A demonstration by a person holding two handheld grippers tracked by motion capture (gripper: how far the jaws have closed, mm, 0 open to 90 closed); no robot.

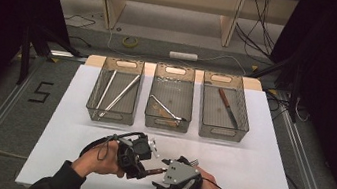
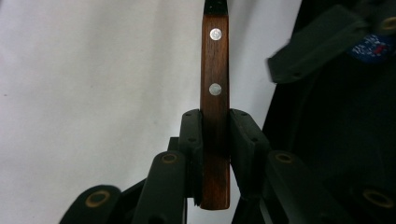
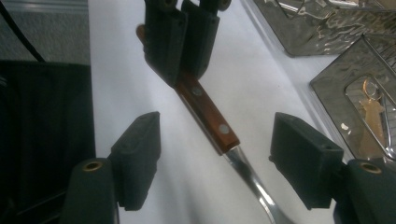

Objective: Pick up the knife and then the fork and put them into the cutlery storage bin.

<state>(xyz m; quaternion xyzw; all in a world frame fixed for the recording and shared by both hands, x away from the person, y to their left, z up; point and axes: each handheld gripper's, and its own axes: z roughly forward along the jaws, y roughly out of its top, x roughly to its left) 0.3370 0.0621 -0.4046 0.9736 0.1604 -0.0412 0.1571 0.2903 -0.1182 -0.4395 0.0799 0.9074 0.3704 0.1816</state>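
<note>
A white surface (image 1: 258,153) is carrying three clear bins in a row at its far side: the left bin (image 1: 114,97) is holding long metal rods, the middle bin (image 1: 170,104) a utensil or two that I cannot name for sure, and the right bin (image 1: 224,114) a wooden-handled knife (image 1: 227,107). Near the front edge, above the surface, both hands are meeting over one piece of cutlery (image 3: 208,116) with a riveted wooden handle and a steel shank; its working end is hidden, so knife or fork I cannot tell.

It is looking light and stiff, and unlikely to break. The varnished wood is giving good purchase, while the polished steel is likely slippery, so the handle is the better place to grip, on its flat sides, near the rivets.

The left gripper (image 2: 215,140) is clamping the butt end of the handle, jaws pressing both flat faces. The right gripper (image 3: 215,158) is standing with its jaws wide apart on either side of the handle's front end, where wood meets steel, touching nothing yet.
</note>
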